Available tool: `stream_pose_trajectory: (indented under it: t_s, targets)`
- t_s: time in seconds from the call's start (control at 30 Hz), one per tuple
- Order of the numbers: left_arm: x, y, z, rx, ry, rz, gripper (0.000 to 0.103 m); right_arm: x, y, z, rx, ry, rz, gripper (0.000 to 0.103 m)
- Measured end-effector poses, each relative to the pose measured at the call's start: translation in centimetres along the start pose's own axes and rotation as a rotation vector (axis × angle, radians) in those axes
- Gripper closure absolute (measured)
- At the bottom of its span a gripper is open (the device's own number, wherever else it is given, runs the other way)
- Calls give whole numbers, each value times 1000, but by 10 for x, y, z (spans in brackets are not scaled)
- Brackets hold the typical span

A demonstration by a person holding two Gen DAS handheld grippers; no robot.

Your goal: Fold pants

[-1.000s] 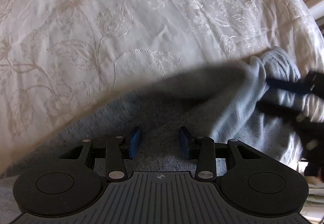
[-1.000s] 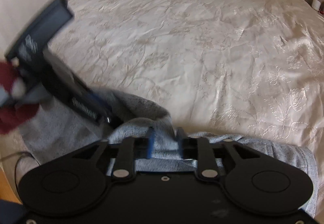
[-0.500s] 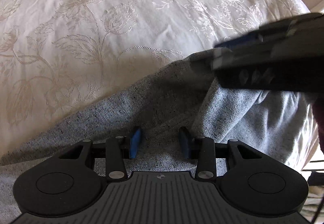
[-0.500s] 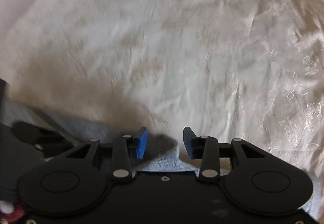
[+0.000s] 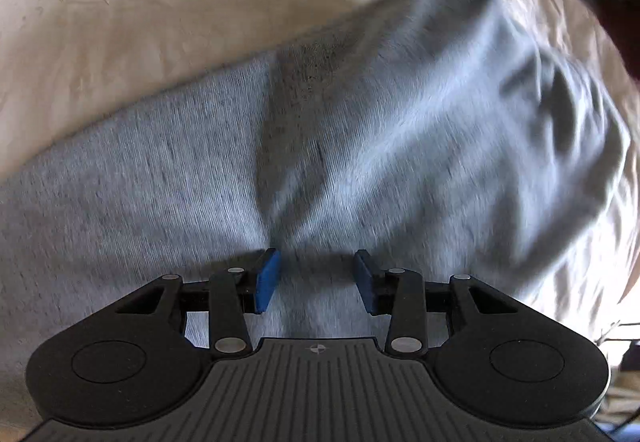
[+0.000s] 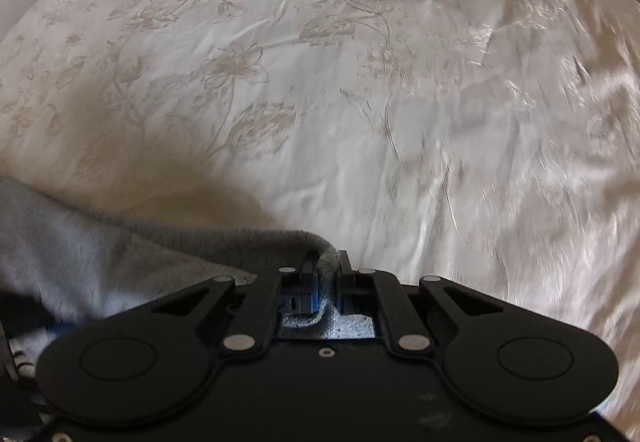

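Left wrist view, left gripper (image 5: 316, 276): tipped steeply down over the grey pants (image 5: 360, 146), blue pads apart, fabric beneath them, nothing pinched.
Left wrist view, pants: spread across the cream floral bedspread (image 5: 160, 2); picture smeared by motion, a dark blurred shape at the upper right corner.
Right wrist view, right gripper (image 6: 326, 274): angled steeply down, jaws drawn together on a rolled edge of the pants (image 6: 100, 254).
Right wrist view, pants: trail to the lower left on the bedspread (image 6: 360, 82).
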State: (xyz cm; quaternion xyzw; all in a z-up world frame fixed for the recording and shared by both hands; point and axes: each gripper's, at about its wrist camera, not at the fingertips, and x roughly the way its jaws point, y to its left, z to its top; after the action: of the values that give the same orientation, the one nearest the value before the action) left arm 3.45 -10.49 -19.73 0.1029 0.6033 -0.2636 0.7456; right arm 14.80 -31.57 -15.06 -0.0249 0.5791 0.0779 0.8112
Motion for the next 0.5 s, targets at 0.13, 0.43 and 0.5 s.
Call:
stream_pose_trajectory:
  t_s: [0.13, 0.43, 0.5]
  targets:
    - [0, -7, -1, 25, -2, 15, 60, 31, -8, 22, 11, 26, -1, 96]
    - [-40, 14, 31, -63, -135, 14, 59, -15, -55, 32, 134, -180, 58, 100]
    - [-44, 25, 40, -101, -172, 29, 59, -34, -47, 16, 90, -195, 84, 100]
